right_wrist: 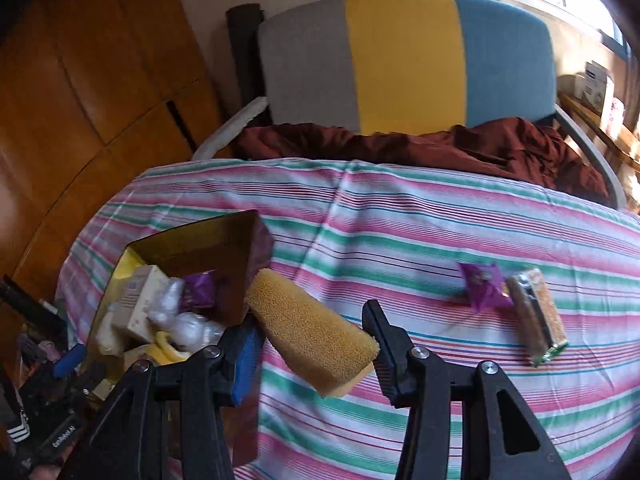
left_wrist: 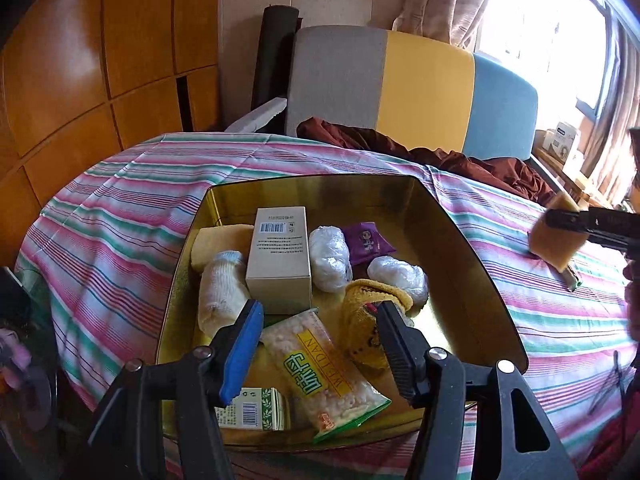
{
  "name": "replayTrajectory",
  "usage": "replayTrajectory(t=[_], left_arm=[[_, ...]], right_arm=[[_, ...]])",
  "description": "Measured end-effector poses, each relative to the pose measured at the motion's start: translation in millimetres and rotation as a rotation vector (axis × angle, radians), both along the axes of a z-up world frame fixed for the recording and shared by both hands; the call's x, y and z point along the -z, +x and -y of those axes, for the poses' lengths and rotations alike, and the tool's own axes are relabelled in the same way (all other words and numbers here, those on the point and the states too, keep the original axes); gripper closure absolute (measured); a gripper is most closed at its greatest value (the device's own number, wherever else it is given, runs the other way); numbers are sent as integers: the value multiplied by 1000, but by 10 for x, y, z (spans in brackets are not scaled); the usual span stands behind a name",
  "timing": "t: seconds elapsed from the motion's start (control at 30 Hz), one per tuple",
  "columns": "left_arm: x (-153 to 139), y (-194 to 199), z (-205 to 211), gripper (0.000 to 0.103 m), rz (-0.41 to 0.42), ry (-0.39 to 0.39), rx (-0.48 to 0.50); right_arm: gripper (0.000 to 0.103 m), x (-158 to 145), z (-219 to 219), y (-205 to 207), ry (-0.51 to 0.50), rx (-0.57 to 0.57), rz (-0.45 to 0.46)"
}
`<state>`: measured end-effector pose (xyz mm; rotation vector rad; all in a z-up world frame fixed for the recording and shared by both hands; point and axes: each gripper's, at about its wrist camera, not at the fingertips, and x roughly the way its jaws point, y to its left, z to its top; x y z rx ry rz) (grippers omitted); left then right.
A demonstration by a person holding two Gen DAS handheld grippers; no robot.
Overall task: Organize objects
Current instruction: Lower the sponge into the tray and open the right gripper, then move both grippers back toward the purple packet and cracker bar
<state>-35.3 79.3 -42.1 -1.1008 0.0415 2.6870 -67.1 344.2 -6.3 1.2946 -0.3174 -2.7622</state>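
Observation:
A gold tin box (left_wrist: 472,264) sits on the striped cloth and holds a grey carton (left_wrist: 278,256), two white wrapped balls (left_wrist: 330,252), a purple packet (left_wrist: 368,242), a yellow knit cloth (left_wrist: 366,320), a snack bag (left_wrist: 324,372) and a sponge (left_wrist: 216,240). My left gripper (left_wrist: 320,344) hovers open over the box's near end. My right gripper (right_wrist: 316,344) is shut on a yellow sponge (right_wrist: 312,340), held above the cloth just right of the box (right_wrist: 192,240); it also shows in the left wrist view (left_wrist: 558,238).
A purple packet (right_wrist: 484,286) and a brown-and-orange snack bar (right_wrist: 536,316) lie on the striped cloth (right_wrist: 400,220) to the right. A grey-yellow-blue chair (right_wrist: 404,56) with a maroon garment (right_wrist: 460,148) stands behind the table. Wooden cabinets (left_wrist: 100,60) are on the left.

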Motion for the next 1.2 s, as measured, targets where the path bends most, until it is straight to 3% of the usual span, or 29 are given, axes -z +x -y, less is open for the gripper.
replayTrajectory(t=[0.27, 0.33, 0.4, 0.43, 0.83, 1.2], left_arm=[[1, 13, 89, 39, 5, 20, -14], [-2, 14, 113, 39, 6, 24, -17], [0, 10, 140, 39, 7, 23, -25], [1, 7, 163, 38, 8, 25, -30], [-1, -29, 311, 37, 9, 28, -86], [-88, 94, 191, 32, -19, -5, -63]], right_arm=[[50, 33, 718, -594, 36, -96, 42], [43, 91, 813, -730, 54, -96, 57], [28, 128, 863, -810, 53, -90, 68], [25, 130, 870, -813, 57, -79, 64], [22, 137, 723, -261, 68, -56, 40], [20, 164, 62, 292, 96, 55, 30]])
